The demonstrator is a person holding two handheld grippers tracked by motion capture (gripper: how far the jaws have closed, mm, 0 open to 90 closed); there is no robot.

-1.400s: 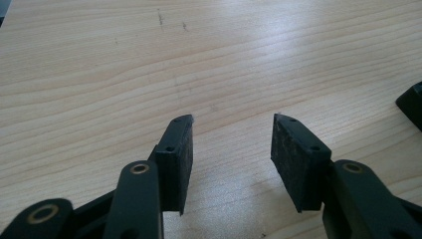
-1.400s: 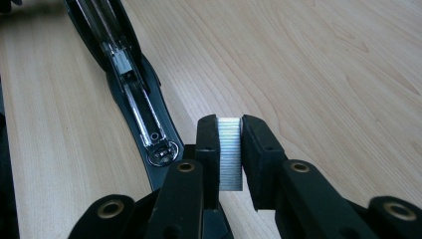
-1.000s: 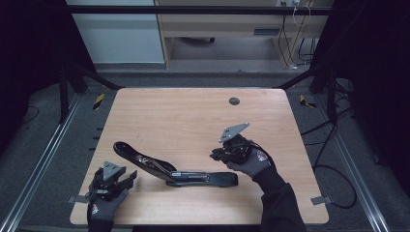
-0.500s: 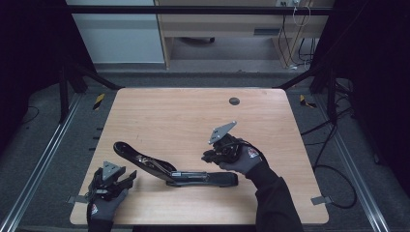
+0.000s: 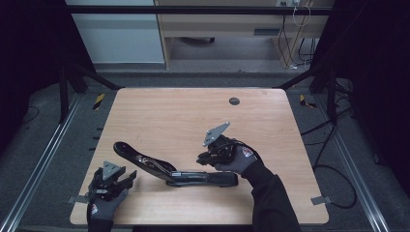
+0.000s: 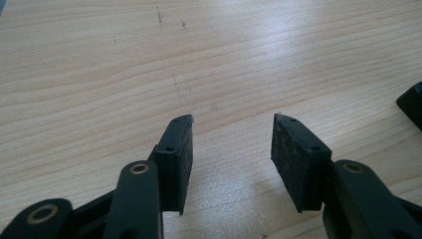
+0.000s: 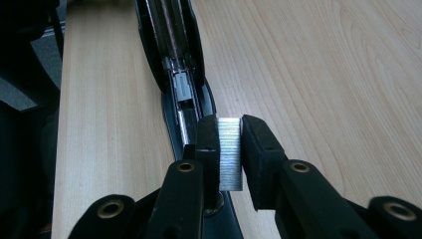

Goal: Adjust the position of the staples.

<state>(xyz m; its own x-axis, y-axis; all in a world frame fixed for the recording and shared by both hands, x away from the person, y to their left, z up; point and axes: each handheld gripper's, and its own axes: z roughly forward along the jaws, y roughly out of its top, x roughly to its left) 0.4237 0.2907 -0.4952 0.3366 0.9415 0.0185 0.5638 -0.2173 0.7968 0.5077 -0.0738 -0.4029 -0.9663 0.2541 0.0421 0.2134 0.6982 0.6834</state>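
Staples go into the stapler next, by my read: the R gripper (image 7: pixel 230 149) is clamped on a silver staple strip (image 7: pixel 230 154), pinched upright between both pads, and hangs just over the opened stapler (image 5: pixel 169 169), which lies flat on the table (image 5: pixel 159 111) w/ its top arm swung back. In the right gripper view the open magazine channel (image 7: pixel 181 94) runs straight ahead of the jaws and a bit below them, so the strip is roughly lined up w/ the track but not yet seated.

Step in hand: carrying the strip to the loading channel. Next move prob. calls for lowering the strip into the track, keeping it parallel to the rails, legs down, then releasing once it sits flat. Risk: the strip tilts or snaps if pushed in crooked.

Pose: in the high view the R gripper (image 5: pixel 215 154) is angled forward and down toward the stapler's mid section, forearm coming in from below. L gripper (image 5: pixel 113 176) rests near the table's near edge, just beside the raised end of the stapler, jaws apart w/ nothing between the pads (image 6: pixel 175 159), bare wood ahead of them.
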